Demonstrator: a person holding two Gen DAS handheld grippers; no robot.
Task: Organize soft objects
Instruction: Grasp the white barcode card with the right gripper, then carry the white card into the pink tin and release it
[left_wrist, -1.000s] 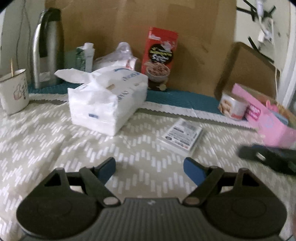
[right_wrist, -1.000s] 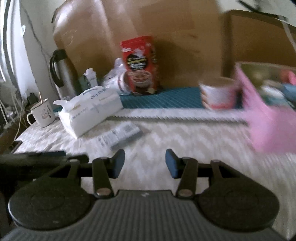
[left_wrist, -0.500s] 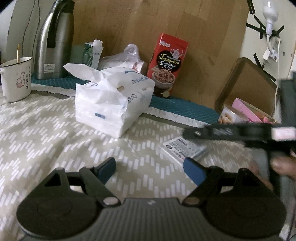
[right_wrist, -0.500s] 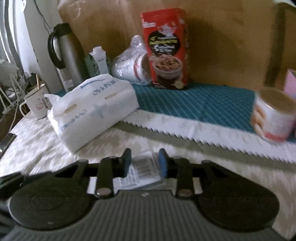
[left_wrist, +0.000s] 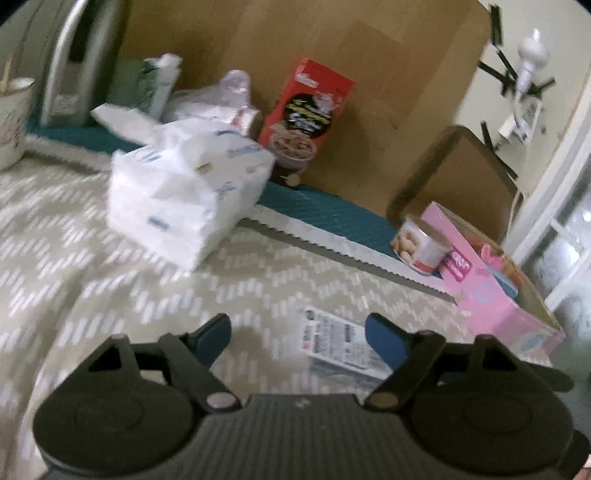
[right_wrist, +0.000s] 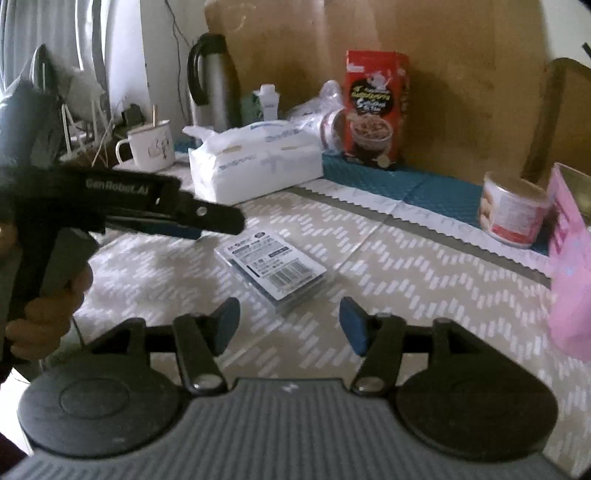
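Note:
A small flat packet (right_wrist: 271, 267) with a white label lies on the patterned cloth, just beyond my open, empty right gripper (right_wrist: 290, 323). In the left wrist view the packet (left_wrist: 341, 345) lies close to the right fingertip of my open, empty left gripper (left_wrist: 299, 338). A white soft tissue pack (left_wrist: 184, 192) sits further back on the left; it also shows in the right wrist view (right_wrist: 255, 162). My left gripper (right_wrist: 192, 221) shows side-on at the left of the right wrist view. An open pink box (left_wrist: 495, 295) stands at the right.
Along the back stand a red cereal box (right_wrist: 375, 110), a steel flask (right_wrist: 212, 81), a small carton (right_wrist: 267, 103), a plastic bag (right_wrist: 317, 114) and a mug (right_wrist: 151, 146). A round tub (right_wrist: 511, 210) sits beside the pink box (right_wrist: 569, 266). A cardboard wall (left_wrist: 332, 55) closes the back.
My right gripper pulled back from the packet and opened wider. My left gripper moved forward and right, so the packet now lies by its right finger. The right gripper left the left view.

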